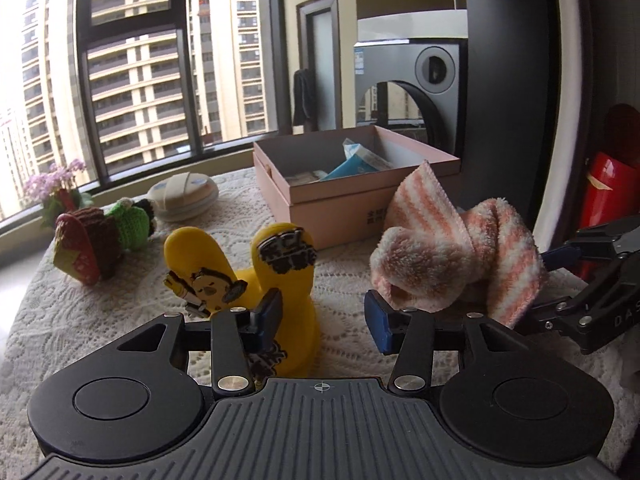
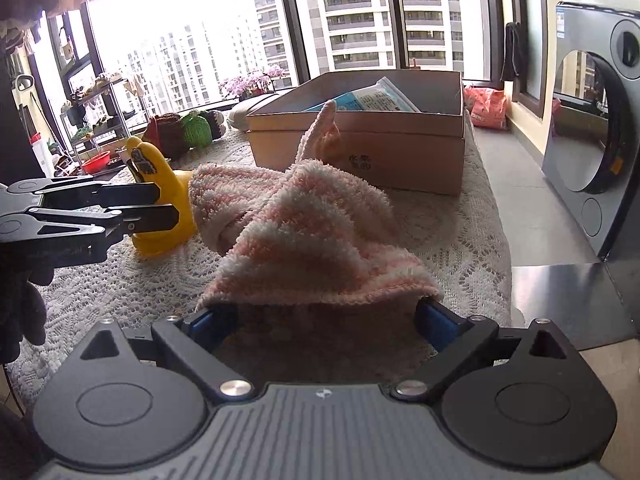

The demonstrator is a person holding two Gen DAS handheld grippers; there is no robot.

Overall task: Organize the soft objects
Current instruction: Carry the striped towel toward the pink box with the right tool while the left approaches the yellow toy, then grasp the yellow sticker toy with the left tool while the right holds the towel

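Fluffy pink-and-white striped cloth [image 2: 296, 224] is lying crumpled on the lace-covered counter [image 2: 460, 236], just in front of the pink cardboard box [image 2: 360, 148]. Its near hem is draping over the right tool [image 2: 320, 320], hiding the fingertips, so only the blue pads [image 2: 436, 320] are peeking out; the jaws are standing spread wide, with no pinch on the cloth to be seen. The left tool [image 1: 324, 316] is sitting half spread with bare lace between its fingers: one blue pad is overlapping the yellow rubber figure [image 1: 280, 280], though contact is hard to judge, and the other is just beside the cloth's edge.

- Yellow rubber figure: smooth, two upright lobes with dark printed patches, base partly hidden behind the left tool.
- Crocheted toys [image 1: 100, 236], red, brown and green: standing further back, details blurred.
- Round cream pouch [image 1: 184, 196]: beside the box.
- Box contents: blue-and-white packets [image 1: 360, 164], partly cut off by the wall.
- Red cylinder [image 1: 604, 200]: cropped at the edge.
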